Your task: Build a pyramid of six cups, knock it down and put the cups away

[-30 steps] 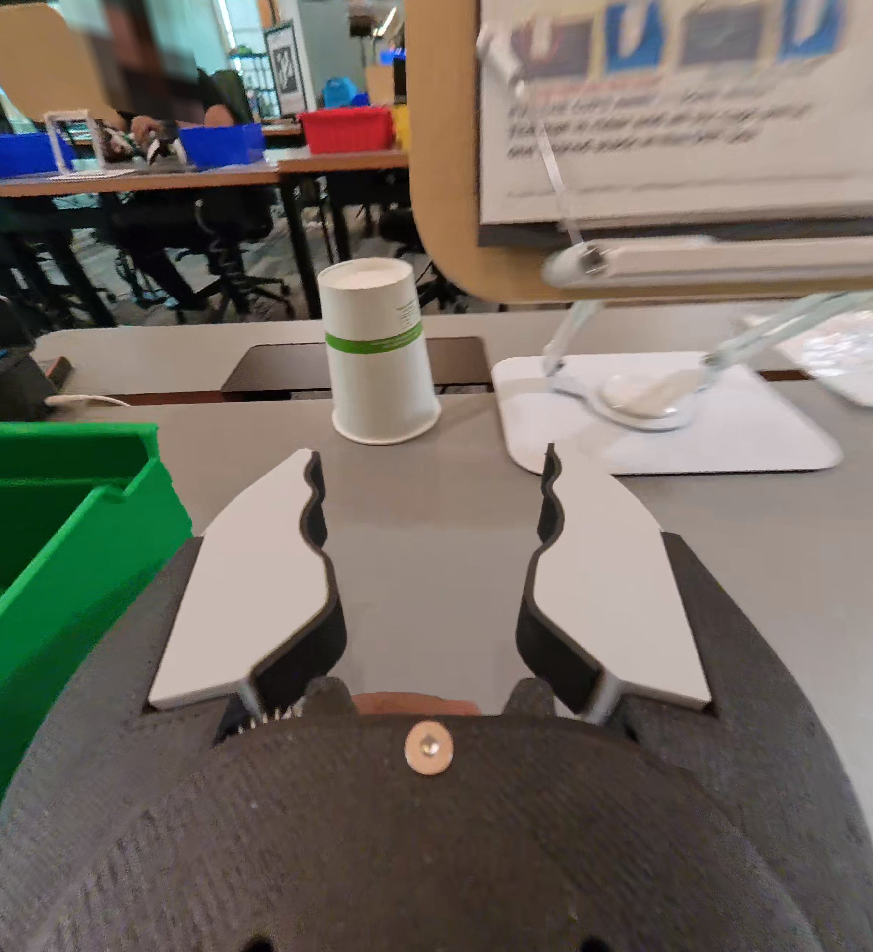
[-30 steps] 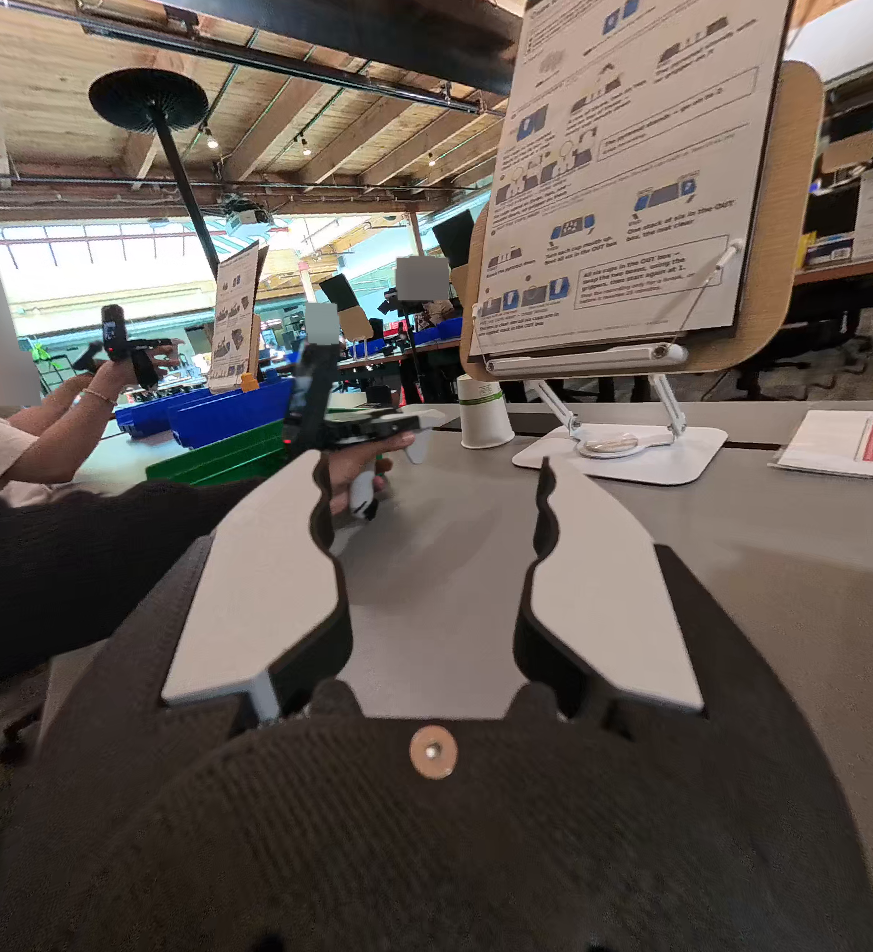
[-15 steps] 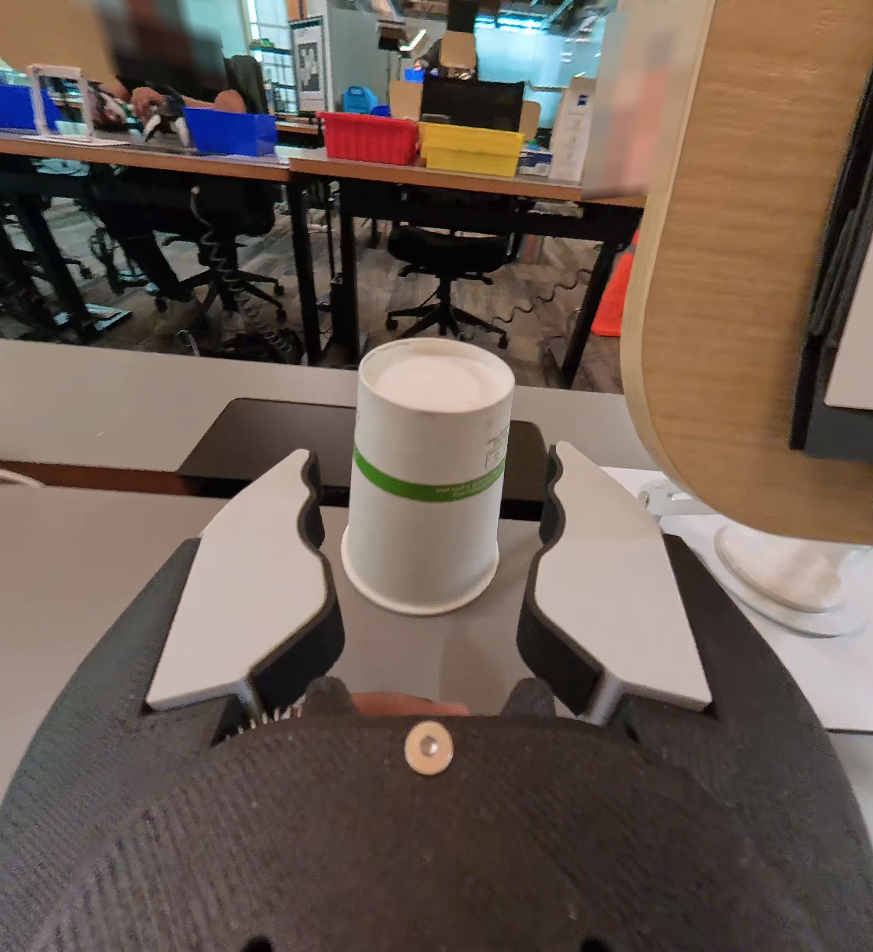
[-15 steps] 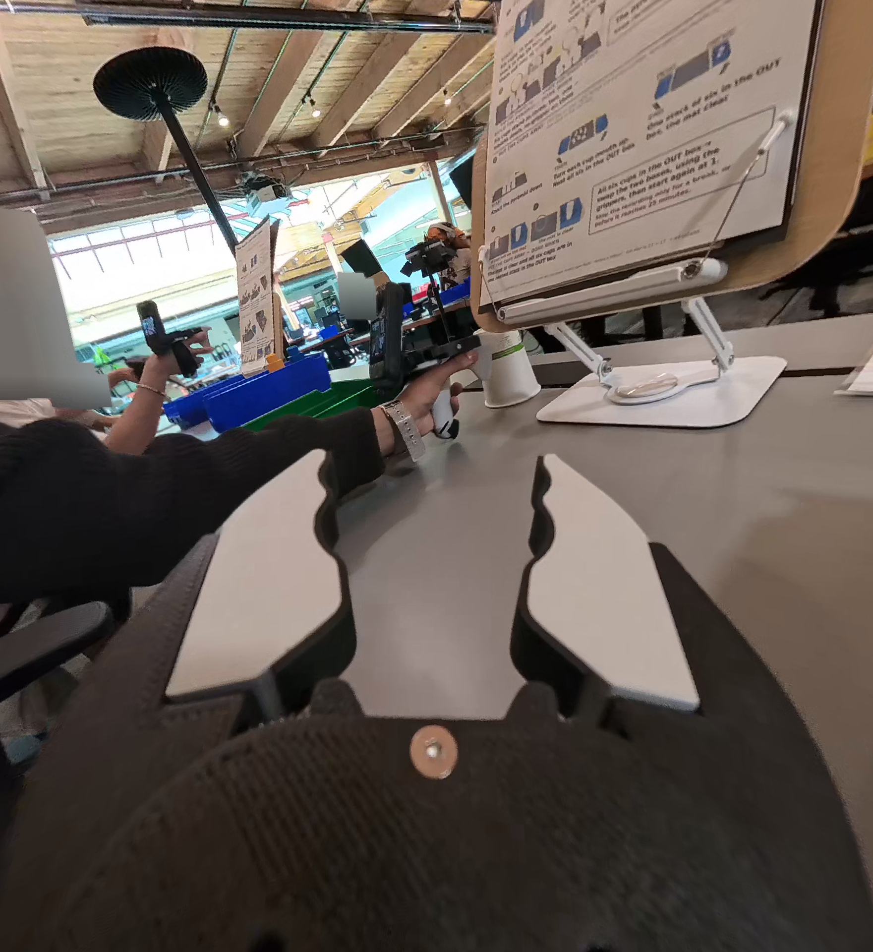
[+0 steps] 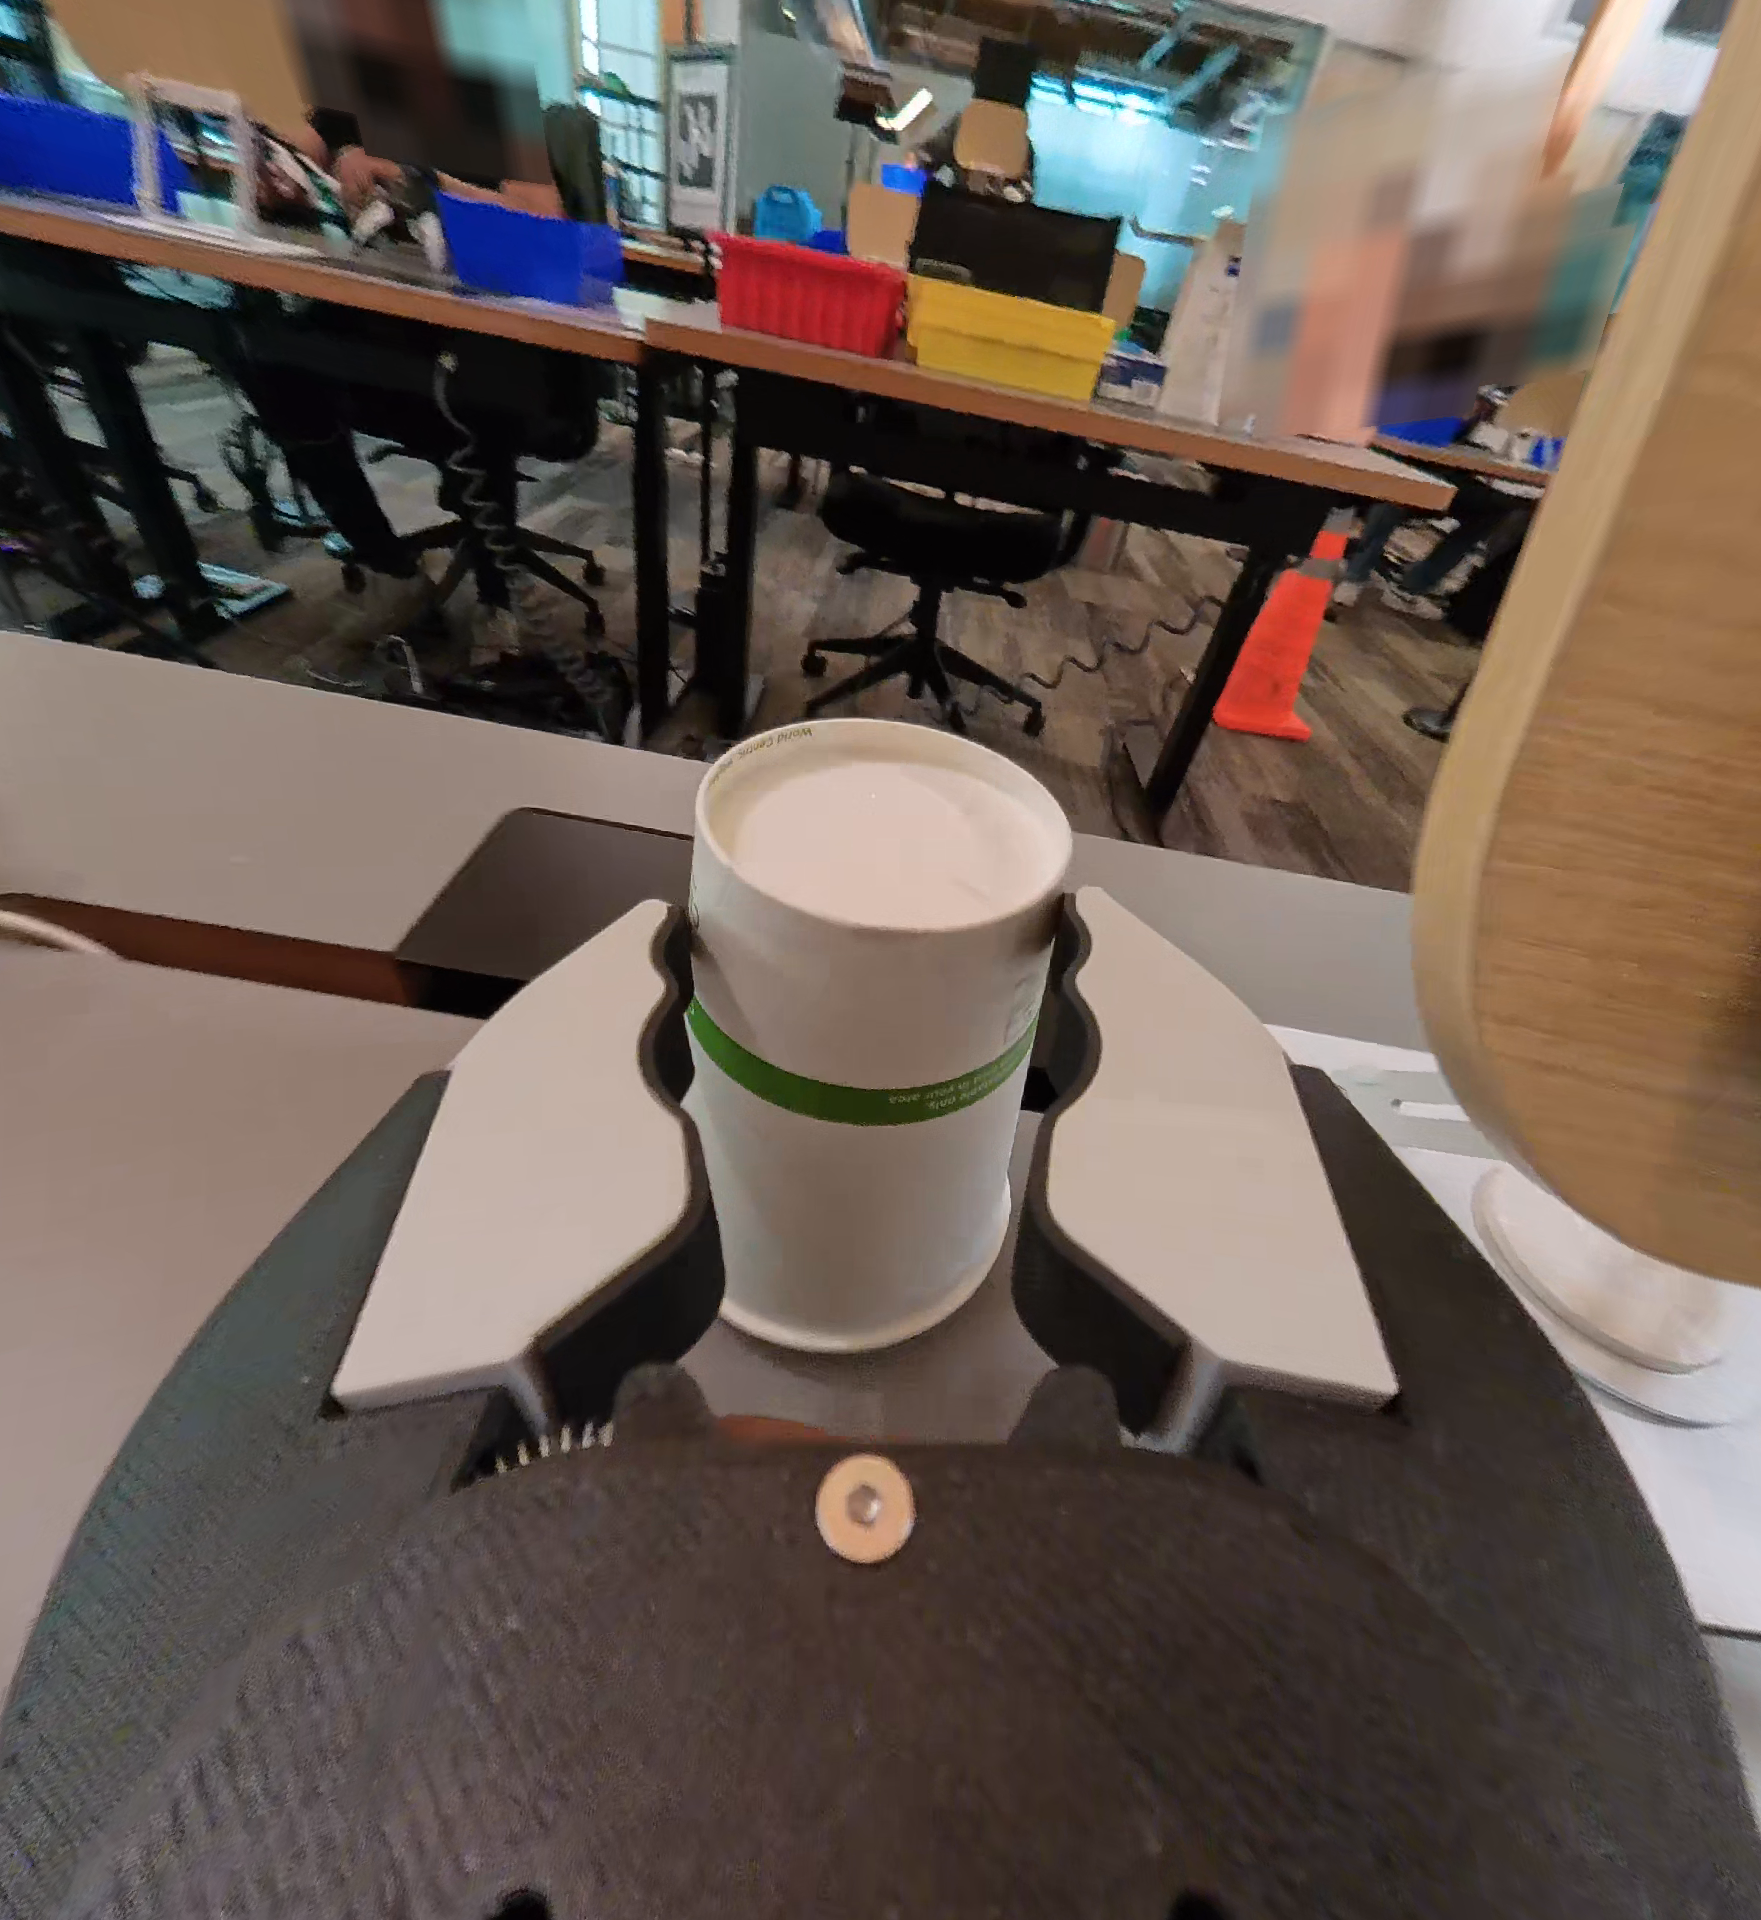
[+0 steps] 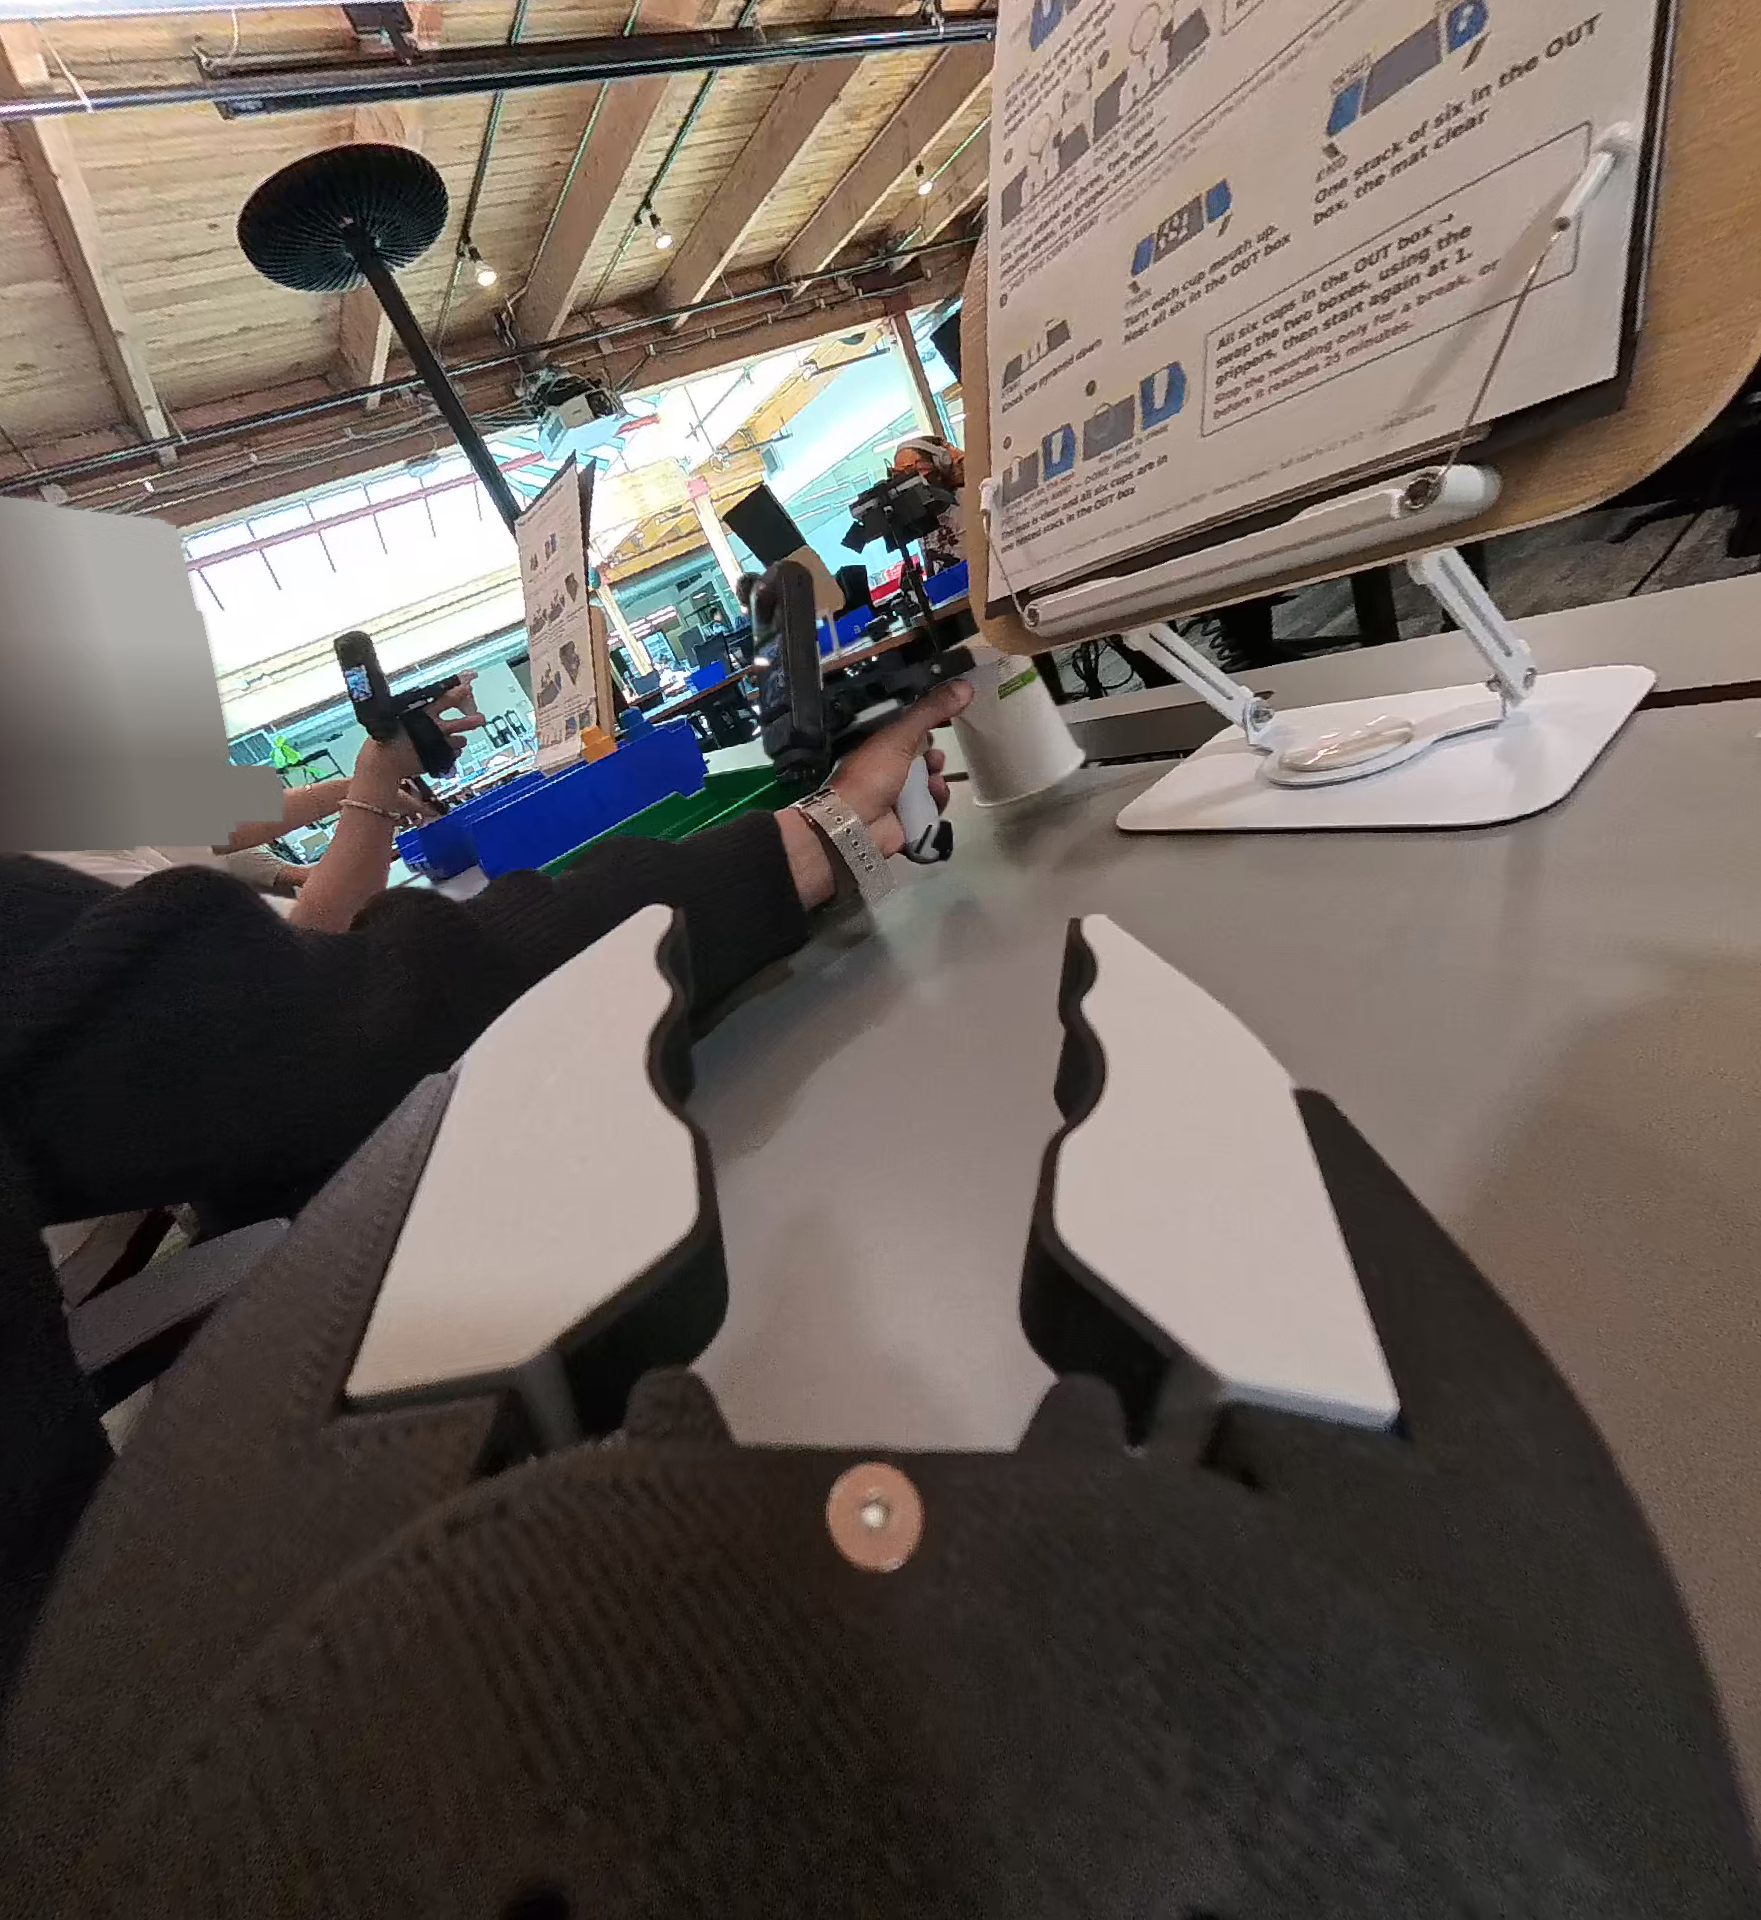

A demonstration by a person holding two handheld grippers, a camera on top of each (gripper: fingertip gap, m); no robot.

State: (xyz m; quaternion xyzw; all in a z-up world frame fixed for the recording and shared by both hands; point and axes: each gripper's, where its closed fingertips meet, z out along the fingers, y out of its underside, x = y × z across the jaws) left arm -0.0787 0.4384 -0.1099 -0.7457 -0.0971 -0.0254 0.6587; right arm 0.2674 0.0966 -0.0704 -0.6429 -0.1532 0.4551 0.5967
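Cup [image 5: 860, 1091] upturned between left tongs [image 5: 868, 920]; right tongs [image 6: 874, 930] empty.

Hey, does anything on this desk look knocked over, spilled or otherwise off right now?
Only the paper cup: it stands upside down, rim on the grey table, between the left gripper fingers. Nothing looks spilled or damaged. The right gripper hangs open and empty.

Black ribbed tool [image 5: 871, 935] body, grey wavy-edged fingers [image 5: 543, 1164], brass screw [image 5: 863, 1507]; black sleeve [image 6: 336, 997].
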